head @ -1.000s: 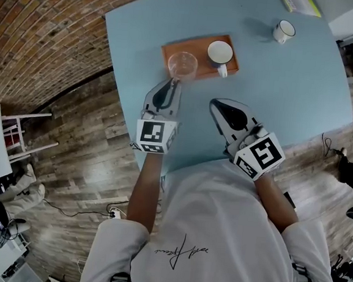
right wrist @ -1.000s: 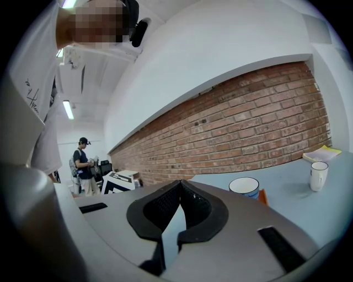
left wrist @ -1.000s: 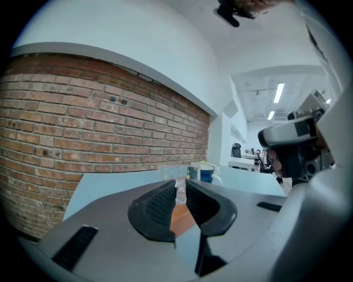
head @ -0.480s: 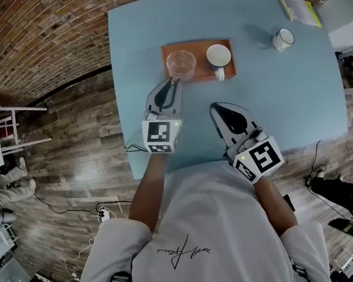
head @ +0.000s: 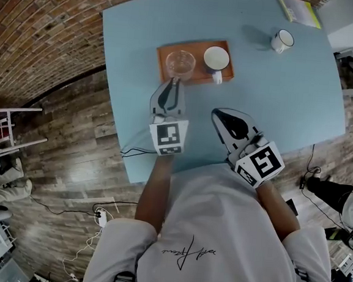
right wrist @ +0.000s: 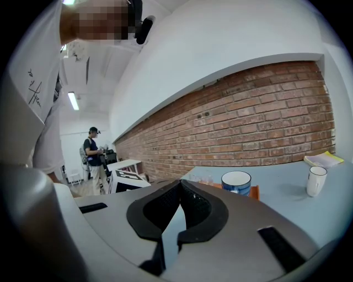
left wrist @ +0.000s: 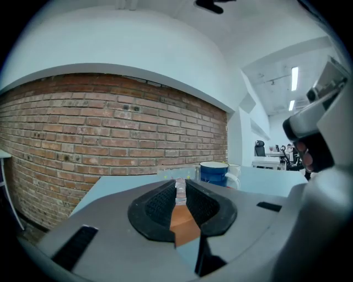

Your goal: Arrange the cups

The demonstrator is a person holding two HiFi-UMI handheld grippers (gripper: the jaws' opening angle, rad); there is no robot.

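An orange tray (head: 194,77) lies on the light blue table (head: 278,97). On its left half stands a clear glass cup (head: 180,62), on its right half a blue mug (head: 216,58) with a white inside. My left gripper (head: 174,80) is shut on the near wall of the glass cup (left wrist: 180,189), whose rim shows between the pads above the tray (left wrist: 185,226). The blue mug (left wrist: 214,172) stands just beyond. My right gripper (head: 219,114) hovers shut and empty over the table, nearer than the tray. A white mug (head: 282,38) stands apart at the far right.
A yellow-green book (head: 299,5) lies at the table's far edge beyond the white mug (right wrist: 316,180). The table's left edge borders a wooden floor with cables. A brick wall runs behind. A person (right wrist: 95,151) stands far off beside white tables.
The back end of my left gripper has swung to the right while its tips stay at the glass cup. The right gripper has kept its place.
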